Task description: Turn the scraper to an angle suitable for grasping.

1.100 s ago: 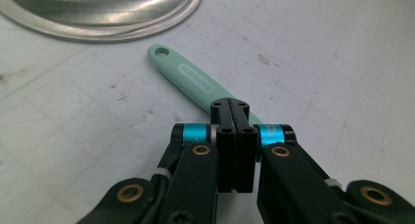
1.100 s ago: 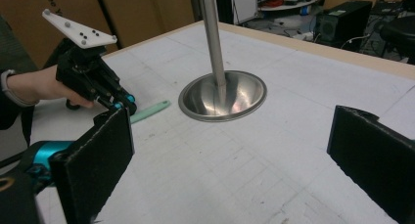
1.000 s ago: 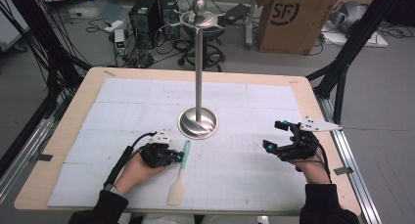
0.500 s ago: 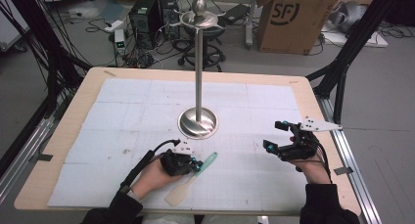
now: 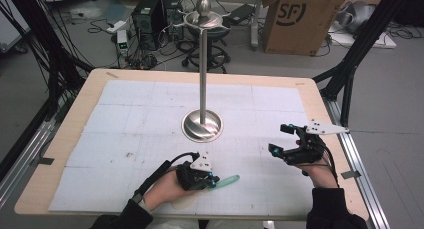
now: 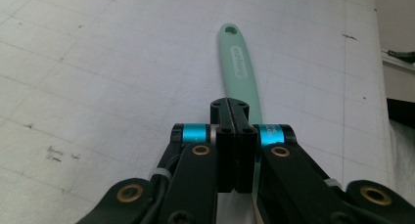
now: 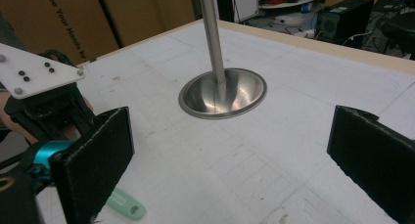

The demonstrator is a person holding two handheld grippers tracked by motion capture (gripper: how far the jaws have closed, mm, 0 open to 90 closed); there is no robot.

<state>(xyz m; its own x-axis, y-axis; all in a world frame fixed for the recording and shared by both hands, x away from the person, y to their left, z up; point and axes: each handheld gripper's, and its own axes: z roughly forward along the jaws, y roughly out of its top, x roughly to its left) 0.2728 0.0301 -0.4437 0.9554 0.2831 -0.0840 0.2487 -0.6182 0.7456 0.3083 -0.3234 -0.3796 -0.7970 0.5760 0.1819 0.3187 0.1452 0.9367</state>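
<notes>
Near the front edge of the table [image 5: 70, 139], the left gripper [image 5: 212, 180] is clamped on the spatula [image 6: 240, 72] by its handle. The right gripper [image 5: 284, 139] waits with jaws apart. The spatula may swing and slip, because its blade end hangs behind the grip.

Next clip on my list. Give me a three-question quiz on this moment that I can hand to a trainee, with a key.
1. True or false: the right gripper has its jaws wide apart with nothing between them.
2. Which thing is the left gripper clamped on? A. the metal stand B. the mint-green spatula C. a cable
3. Fill in: the spatula's handle tip has a small ____ through it.

Key
1. True. In the right gripper view both pads stand far apart over the white mat.
2. B. The jaws are shut on the mint-green spatula; the metal stand is apart, farther up the table.
3. Hole.
</notes>
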